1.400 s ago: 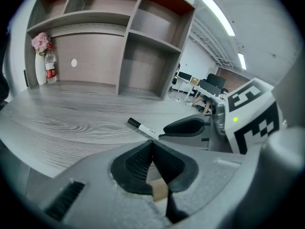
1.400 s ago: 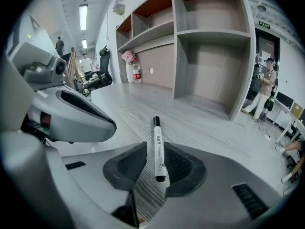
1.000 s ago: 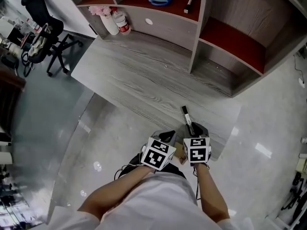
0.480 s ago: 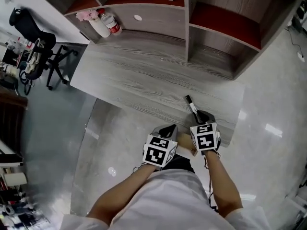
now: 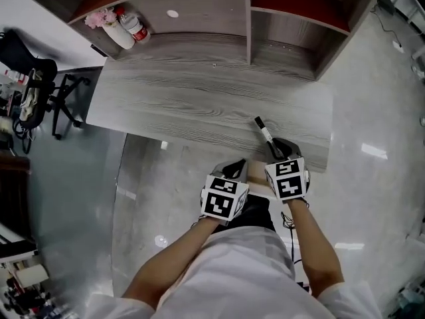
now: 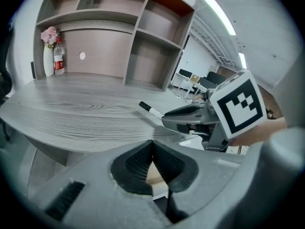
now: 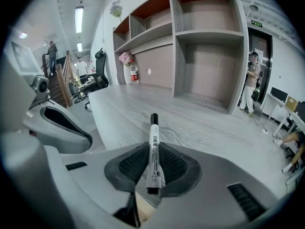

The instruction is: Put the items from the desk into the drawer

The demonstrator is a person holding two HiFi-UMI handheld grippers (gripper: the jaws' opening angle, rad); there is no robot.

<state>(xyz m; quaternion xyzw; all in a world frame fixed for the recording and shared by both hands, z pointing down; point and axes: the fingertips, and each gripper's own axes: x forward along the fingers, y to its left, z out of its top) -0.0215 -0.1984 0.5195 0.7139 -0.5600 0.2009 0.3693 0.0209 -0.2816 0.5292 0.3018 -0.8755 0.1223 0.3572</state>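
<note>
Right gripper (image 7: 151, 168) is clamped on a marker (image 7: 153, 151) at lower center; left gripper (image 6: 152, 159) is pinched together, nothing in it.

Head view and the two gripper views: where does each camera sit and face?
Head view: on the person's head, steeply down at the desk; forearms, left gripper and right gripper show.
Left gripper view: on the left gripper, along its shut jaws across the desk to the shelf unit; right gripper at right.
Right gripper view: on the right gripper, along jaws shut on the marker, toward the shelf unit; left gripper at left.
All three show the marker.
</note>
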